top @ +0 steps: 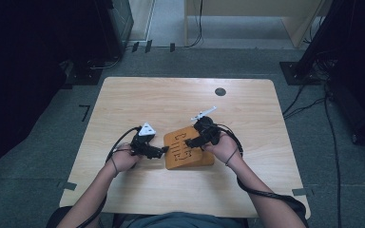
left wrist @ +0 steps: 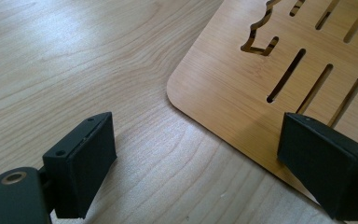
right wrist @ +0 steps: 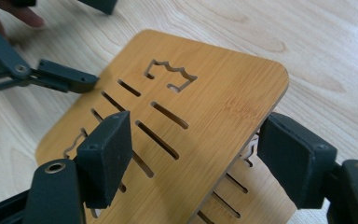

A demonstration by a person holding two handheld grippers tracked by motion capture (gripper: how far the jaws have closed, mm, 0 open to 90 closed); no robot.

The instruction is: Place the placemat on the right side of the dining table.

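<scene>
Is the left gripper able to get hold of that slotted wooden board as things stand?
Probably yes. The left gripper is open right at the corner of the slotted wooden board, with bare table between them. The right gripper already straddles the board's raised edge.

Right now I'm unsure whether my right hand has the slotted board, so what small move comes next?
Probably close the right gripper: its jaws stand open astride the raised edge of the bamboo board, one above, one below. The left gripper is open at the board's corner.
</scene>
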